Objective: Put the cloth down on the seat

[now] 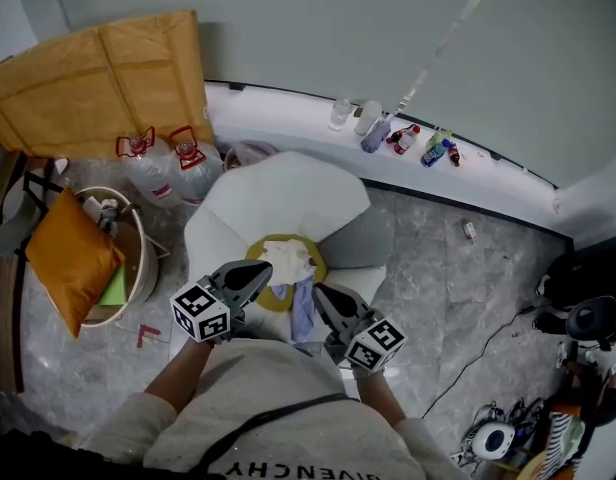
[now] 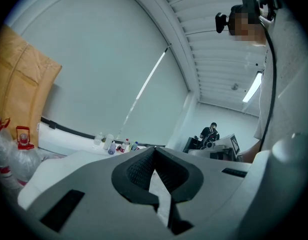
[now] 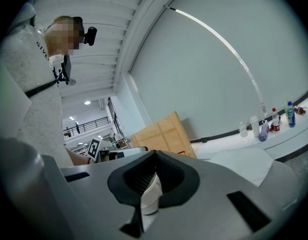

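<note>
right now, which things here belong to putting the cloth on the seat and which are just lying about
In the job: cloth, pinched by left tongs and right tongs; yellow seat of the white chair.
Lying about: bottles on the ledge, two water jugs, cardboard sheet, orange cushion, floor cables.

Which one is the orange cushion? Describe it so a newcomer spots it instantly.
Start at the white chair in the middle of the head view and look left across the grey floor to the round pale tub. The orange cushion leans in it. It is plump and square, and a brighter orange than the flat brown cardboard behind.
</note>
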The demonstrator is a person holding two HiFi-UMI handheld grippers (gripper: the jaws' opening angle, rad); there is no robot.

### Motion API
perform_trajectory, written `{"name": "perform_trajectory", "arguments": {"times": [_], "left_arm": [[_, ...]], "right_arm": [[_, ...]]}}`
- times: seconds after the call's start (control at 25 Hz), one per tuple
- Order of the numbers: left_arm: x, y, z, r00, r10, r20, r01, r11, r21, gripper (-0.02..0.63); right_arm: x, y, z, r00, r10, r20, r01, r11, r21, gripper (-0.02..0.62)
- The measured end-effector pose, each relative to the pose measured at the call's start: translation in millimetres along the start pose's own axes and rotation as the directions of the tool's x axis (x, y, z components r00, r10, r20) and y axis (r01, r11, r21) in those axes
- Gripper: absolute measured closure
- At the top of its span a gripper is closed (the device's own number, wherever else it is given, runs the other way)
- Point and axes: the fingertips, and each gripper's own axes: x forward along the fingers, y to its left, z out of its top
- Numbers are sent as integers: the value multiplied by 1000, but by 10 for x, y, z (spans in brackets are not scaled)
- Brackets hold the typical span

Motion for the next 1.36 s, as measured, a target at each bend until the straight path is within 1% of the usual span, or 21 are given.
{"name": "perform_trajectory", "arguments": {"times": [0.2,0.52,0.68,0.88,1.36], "left_arm": [[-14,-2,-9,1000,-8,-1,8,1000,-4,592],[-115,186,-39,1000,21,3,-21,1000,-21,592],[-117,249,-30,1000,25,3,-25,999,-26,592],[-103,326,18,1000,30,6,-30,999,-25,592],[-61,489,79,1000,29,10,-28,999,-22,592]], "right_arm": [[8,-30,6,1000,-5,0,5,1000,-1,577],[130,-108,-40,1000,-12,-5,12,1000,11,577],[221,-114,-39,1000,-1,-5,1,1000,13,577],[328,-120,-4,1000,8,-6,-8,1000,8,577],[452,-195,55,1000,-5,0,5,1000,-2,578]]}}
